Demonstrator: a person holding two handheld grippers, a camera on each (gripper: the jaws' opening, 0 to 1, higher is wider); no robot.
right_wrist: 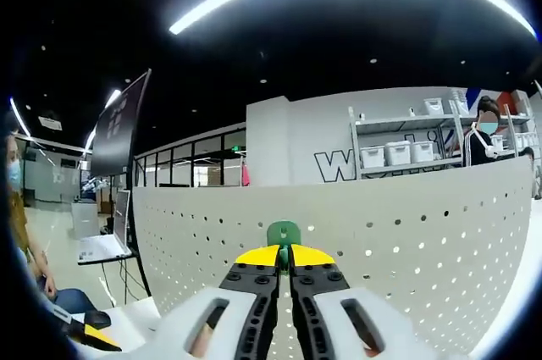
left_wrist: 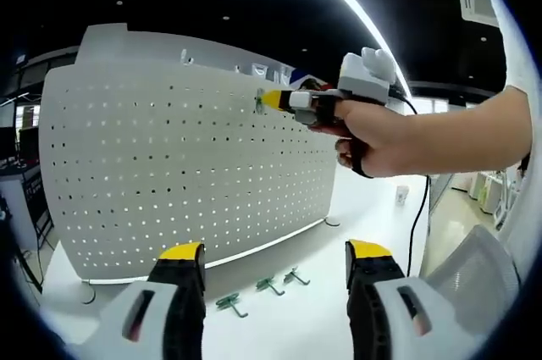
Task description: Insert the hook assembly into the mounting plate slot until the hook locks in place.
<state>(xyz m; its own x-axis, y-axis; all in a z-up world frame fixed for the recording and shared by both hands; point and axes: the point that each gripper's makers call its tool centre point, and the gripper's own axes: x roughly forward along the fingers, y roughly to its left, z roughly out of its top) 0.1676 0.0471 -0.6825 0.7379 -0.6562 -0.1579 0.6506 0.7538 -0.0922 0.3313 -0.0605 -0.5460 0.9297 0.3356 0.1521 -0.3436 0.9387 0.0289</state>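
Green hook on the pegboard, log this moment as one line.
right claw: shut on green hook | hook: at pegboard face, lock not confirmed | left claw: open | spare hooks: on table

Matt white perforated sheet for the pegboard (left_wrist: 178, 165), seemingly painted metal, dull with faint light through the holes. Smooth green finish on the hook (right_wrist: 284, 233) and on the spare hooks (left_wrist: 258, 288), plastic-looking. Glossy yellow tips over matt black plastic bodies on the right gripper (right_wrist: 284, 256) and left gripper (left_wrist: 275, 263). Smooth, slightly shiny white top on the surface (left_wrist: 279, 326).
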